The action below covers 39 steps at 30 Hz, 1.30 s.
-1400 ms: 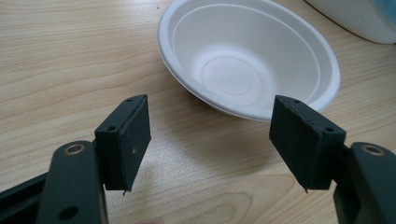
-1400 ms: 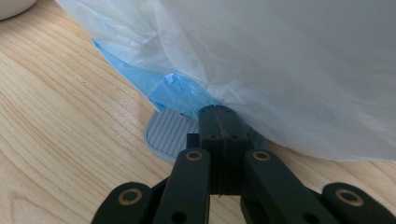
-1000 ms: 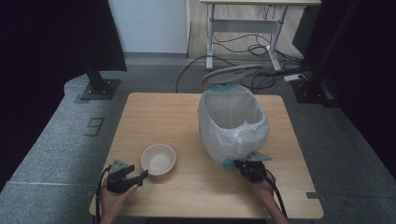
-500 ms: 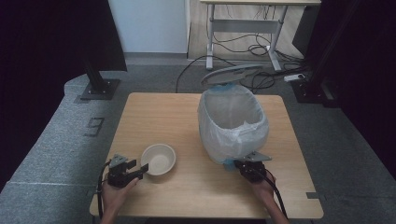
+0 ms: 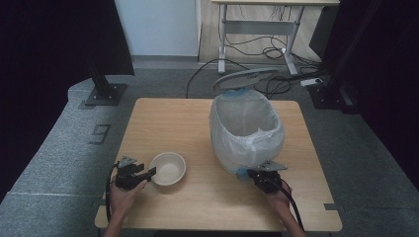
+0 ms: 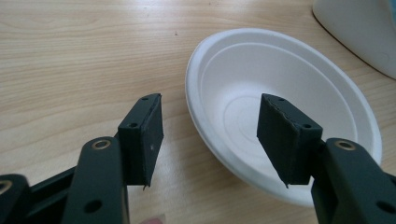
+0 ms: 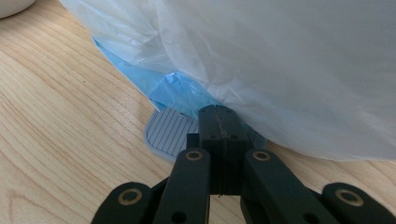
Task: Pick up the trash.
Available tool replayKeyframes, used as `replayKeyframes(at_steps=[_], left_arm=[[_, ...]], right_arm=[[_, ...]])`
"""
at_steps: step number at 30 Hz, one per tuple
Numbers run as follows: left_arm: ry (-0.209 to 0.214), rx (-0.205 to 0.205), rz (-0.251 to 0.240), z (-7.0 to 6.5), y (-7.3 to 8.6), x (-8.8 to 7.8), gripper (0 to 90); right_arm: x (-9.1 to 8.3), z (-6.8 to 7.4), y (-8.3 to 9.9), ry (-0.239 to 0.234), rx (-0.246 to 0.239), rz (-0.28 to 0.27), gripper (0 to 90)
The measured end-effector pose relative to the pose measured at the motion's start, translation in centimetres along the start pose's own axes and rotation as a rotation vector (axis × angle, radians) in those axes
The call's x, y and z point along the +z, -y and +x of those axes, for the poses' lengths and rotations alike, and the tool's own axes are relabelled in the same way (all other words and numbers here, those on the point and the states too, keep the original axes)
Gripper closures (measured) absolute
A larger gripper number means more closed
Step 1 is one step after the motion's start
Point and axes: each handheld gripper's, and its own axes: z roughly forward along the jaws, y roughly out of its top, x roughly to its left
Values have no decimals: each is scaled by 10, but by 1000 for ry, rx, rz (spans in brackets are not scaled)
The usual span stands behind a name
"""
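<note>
High view, left hand: the left gripper [image 5: 148, 173] lies low over the table [image 5: 163, 118] at the near left, pointing right at the white bowl [image 5: 168, 168].
High view, right hand: the right gripper [image 5: 257, 174] reaches forward to the foot of the lined bin [image 5: 246, 129], whose lid [image 5: 245, 78] stands raised.
Left gripper view: jaws apart and just been closing, straddling the near rim of the bowl [image 6: 285, 116]; pads not pressing it.
Right gripper view: jaws together, tips on the ribbed pedal [image 7: 170, 133] under the plastic liner [image 7: 261, 60].

Both grippers are black: the left gripper [image 6: 208, 140] has flat square pads with small screw holes and brass-ringed pivots; the right gripper [image 7: 218, 116] matches (grey three-cornered plate on top), black cable trailing behind.
</note>
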Motion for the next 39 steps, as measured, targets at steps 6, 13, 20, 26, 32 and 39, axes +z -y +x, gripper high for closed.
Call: replayKeyframes(at_steps=[6, 13, 20, 26, 32, 39], left_arm=[[-2, -12, 25, 2, -5, 12, 416], [12, -32, 68, 4, 3, 20, 532], [62, -52, 99, 6, 9, 22, 668], [120, -65, 98, 7, 10, 20, 767], [199, -81, 27, 6, 8, 3, 829], [198, -70, -18, 5, 6, -11, 835]], right_arm=[[0, 0, 0, -2, 1, -1, 897], [0, 0, 0, -1, 1, -1, 897], [0, 0, 0, 1, -3, -1, 897], [0, 0, 0, 1, -5, 0, 897], [0, 0, 0, 3, -7, 1, 897], [0, 1, 0, 3, -7, 1, 897]])
